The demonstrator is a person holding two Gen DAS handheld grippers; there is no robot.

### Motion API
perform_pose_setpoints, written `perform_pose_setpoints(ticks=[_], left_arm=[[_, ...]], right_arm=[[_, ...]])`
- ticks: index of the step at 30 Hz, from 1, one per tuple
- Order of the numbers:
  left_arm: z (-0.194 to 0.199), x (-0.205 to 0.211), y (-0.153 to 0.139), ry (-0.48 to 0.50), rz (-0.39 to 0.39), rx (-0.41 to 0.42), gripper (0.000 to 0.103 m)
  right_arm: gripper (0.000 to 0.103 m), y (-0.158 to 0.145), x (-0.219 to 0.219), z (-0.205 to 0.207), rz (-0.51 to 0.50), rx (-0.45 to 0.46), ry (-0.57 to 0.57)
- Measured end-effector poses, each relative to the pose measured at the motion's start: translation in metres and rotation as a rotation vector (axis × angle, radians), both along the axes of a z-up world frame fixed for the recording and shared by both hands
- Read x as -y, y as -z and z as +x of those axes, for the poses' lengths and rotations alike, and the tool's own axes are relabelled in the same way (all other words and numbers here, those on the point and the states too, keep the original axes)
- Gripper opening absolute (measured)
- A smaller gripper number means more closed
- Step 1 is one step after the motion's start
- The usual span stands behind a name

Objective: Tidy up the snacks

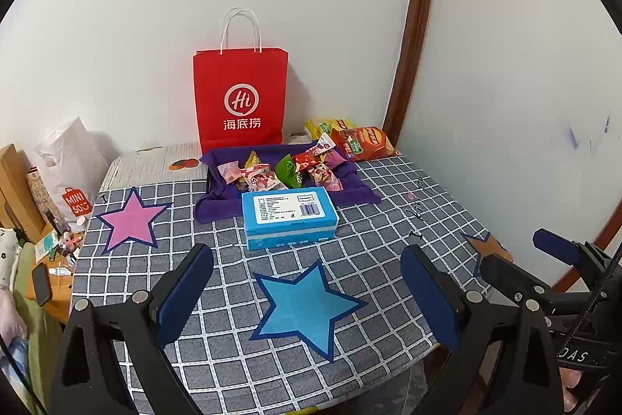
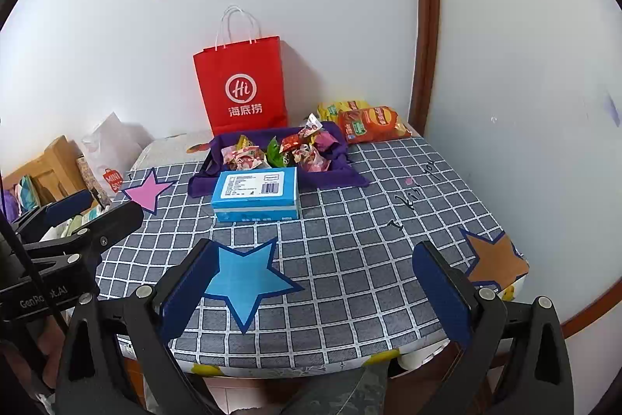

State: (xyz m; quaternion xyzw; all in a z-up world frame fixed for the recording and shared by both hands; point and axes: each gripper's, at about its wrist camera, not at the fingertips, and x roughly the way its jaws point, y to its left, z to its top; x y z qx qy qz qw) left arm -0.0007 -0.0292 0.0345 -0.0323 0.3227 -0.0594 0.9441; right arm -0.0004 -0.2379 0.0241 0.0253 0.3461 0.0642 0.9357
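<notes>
Several small wrapped snacks point(image 1: 280, 172) point(image 2: 278, 150) lie piled on a purple cloth tray point(image 1: 217, 205) point(image 2: 338, 177) at the back of the table. A blue box point(image 1: 289, 218) point(image 2: 256, 195) sits just in front of it. Two chip bags point(image 1: 363, 142) point(image 2: 371, 123), orange and yellow, lie at the back right corner. A red paper bag point(image 1: 241, 100) point(image 2: 243, 84) stands against the wall. My left gripper point(image 1: 307, 292) hangs open over the near table, above a blue star. My right gripper point(image 2: 315, 288) is open too, near the front edge. Neither holds anything.
The checked tablecloth point(image 1: 350, 259) point(image 2: 350, 240) carries a pink star point(image 1: 130, 220) point(image 2: 147, 191), a blue star point(image 1: 303, 306) point(image 2: 245, 279) and a brown star point(image 2: 493, 257). A white shopping bag point(image 1: 70, 166) and clutter sit off the left edge. Walls close the back and right.
</notes>
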Motion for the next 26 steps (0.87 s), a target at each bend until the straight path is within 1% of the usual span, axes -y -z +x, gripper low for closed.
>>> perform_pose_setpoints(ticks=[20,26], left_arm=[[-0.0006,0.0009,-0.0017,-0.006,0.008,0.008,0.097],[0.0047,0.0024,0.0021,-0.013,0.024,0.008,0.097]], right_arm=[[0.099,0.0006,-0.0032,-0.0033,0.012,0.010,-0.007],[0.099,0.0029,-0.0078,-0.0003,0.018,0.015,-0.022]])
